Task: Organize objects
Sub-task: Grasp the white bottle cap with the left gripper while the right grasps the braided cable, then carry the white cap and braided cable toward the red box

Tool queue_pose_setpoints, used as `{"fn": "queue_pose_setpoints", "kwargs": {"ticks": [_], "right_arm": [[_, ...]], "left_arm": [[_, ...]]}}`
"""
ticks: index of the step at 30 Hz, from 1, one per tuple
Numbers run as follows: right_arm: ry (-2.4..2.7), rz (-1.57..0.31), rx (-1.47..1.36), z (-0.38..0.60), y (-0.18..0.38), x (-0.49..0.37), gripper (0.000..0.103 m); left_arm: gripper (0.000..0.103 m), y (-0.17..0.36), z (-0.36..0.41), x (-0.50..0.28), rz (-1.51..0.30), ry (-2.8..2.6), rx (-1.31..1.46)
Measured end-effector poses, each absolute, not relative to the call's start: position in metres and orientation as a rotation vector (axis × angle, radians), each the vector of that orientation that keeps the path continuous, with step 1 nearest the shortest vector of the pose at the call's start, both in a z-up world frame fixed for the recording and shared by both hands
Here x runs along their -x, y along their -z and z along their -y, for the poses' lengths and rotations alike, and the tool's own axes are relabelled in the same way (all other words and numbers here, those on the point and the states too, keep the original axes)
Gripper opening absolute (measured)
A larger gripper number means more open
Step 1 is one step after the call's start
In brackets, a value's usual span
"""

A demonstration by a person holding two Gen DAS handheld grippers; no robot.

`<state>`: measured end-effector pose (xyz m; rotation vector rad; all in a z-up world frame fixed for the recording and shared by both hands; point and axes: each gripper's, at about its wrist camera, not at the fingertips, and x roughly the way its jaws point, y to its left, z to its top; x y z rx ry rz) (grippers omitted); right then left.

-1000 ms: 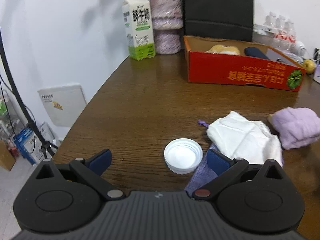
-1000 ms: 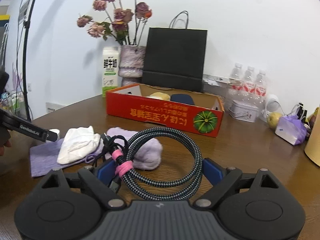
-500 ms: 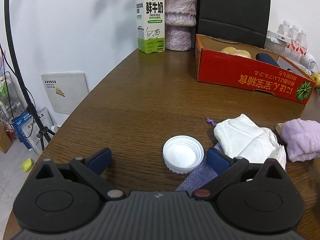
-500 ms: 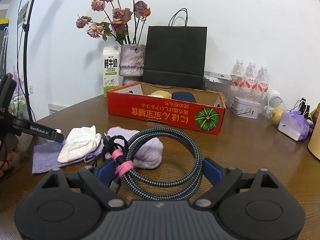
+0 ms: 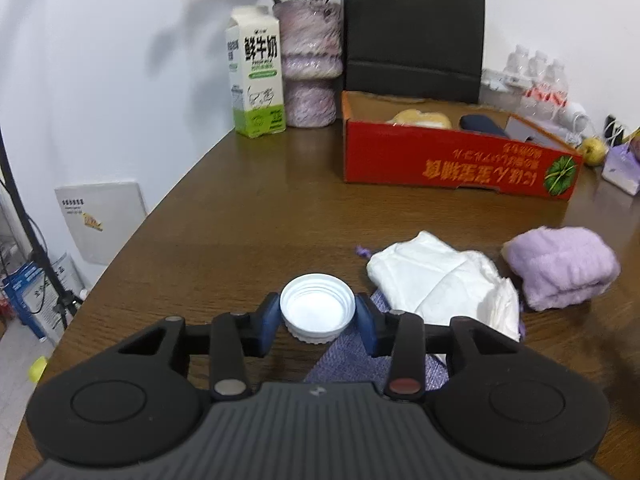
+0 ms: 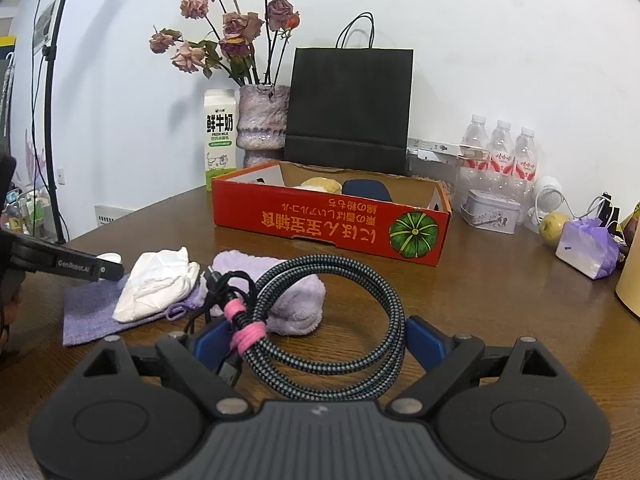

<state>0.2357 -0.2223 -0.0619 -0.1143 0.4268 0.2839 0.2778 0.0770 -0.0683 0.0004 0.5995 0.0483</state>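
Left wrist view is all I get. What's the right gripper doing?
Observer: The right gripper is shut on a coiled braided cable, with its jaws wide across the coil.
Operator: Is the coil loose or tied?
Observer: It's tied. A pink strap binds the coil next to one of the pads.
Operator: Is there anything by the water bottles? It's blurry on my side.
Observer: A small tin box stands on the table in front of the water bottles.
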Motion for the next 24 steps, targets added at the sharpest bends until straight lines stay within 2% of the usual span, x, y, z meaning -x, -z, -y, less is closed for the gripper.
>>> {"fn": "queue_pose_setpoints", "kwargs": {"ticks": [24], "right_arm": [[-0.280,-0.382,0.131,0.215,0.057,-0.232,0.091]], "left_arm": [[0.041,0.040,-0.051,-0.242,-0.405,-0.069,0.015]]}}
